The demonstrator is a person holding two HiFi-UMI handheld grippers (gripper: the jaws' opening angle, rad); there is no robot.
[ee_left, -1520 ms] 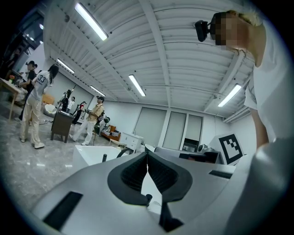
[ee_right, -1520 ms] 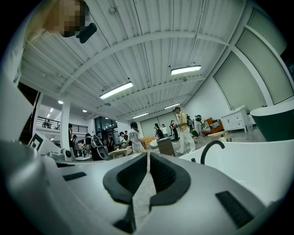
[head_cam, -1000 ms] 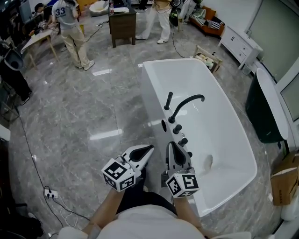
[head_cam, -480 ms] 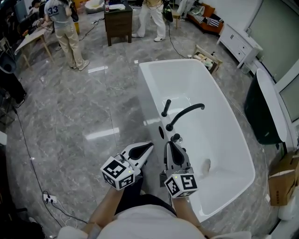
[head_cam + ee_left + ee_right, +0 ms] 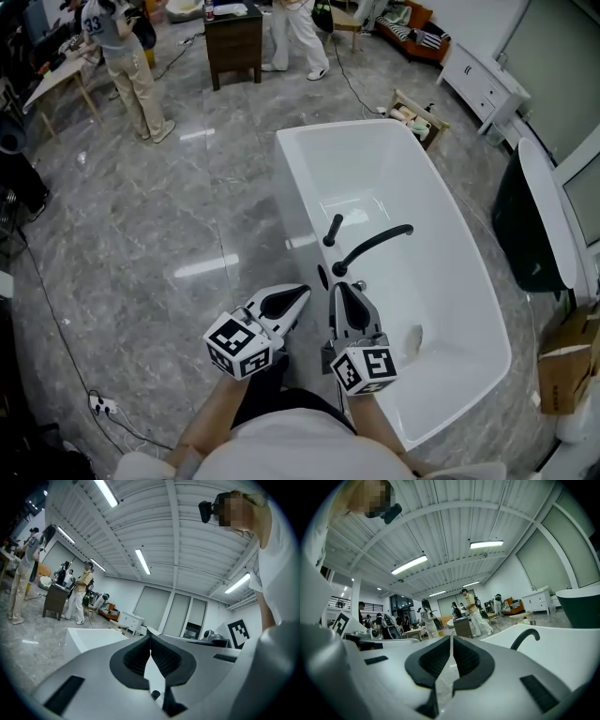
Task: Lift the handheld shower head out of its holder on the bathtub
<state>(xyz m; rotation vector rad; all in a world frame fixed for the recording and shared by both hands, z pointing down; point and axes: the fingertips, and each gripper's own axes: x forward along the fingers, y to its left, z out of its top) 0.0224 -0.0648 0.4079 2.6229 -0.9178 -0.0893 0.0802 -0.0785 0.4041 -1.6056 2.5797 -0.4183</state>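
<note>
1. Left hand-held gripper [image 5: 302, 292]: clenched, with its jaw tips meeting and nothing between them, as the left gripper view [image 5: 150, 638] shows. It is held level above the grey floor [image 5: 141, 234], just beside the outer wall of the bathtub [image 5: 292, 192].
2. Right hand-held gripper [image 5: 339, 289]: also clenched and grasping nothing, its jaws together in the right gripper view [image 5: 451, 640]. It lies over the near rim of the tub and points along it.
3. Marker cubes [image 5: 239, 349]: one on each hand-held gripper, printed with black-and-white square patterns.
4. Shower head [image 5: 333, 230]: a black handle standing tilted on the tub's left rim, ahead of both hand-held grippers and apart from them. Its holder is too small to make out.
5. Spout [image 5: 375, 246]: a curved black pipe just to the right of the shower head, arching over the white basin. It also shows in the right gripper view [image 5: 525, 638].
6. Knob [image 5: 359, 284]: black, on the rim between the spout and the right hand-held gripper.
7. Person [image 5: 117, 56]: stands at the upper left, with "33" on the back of the shirt.
8. Dark cabinet [image 5: 234, 42]: beyond the tub.
9. Cardboard box [image 5: 562, 370]: at the right edge.
</note>
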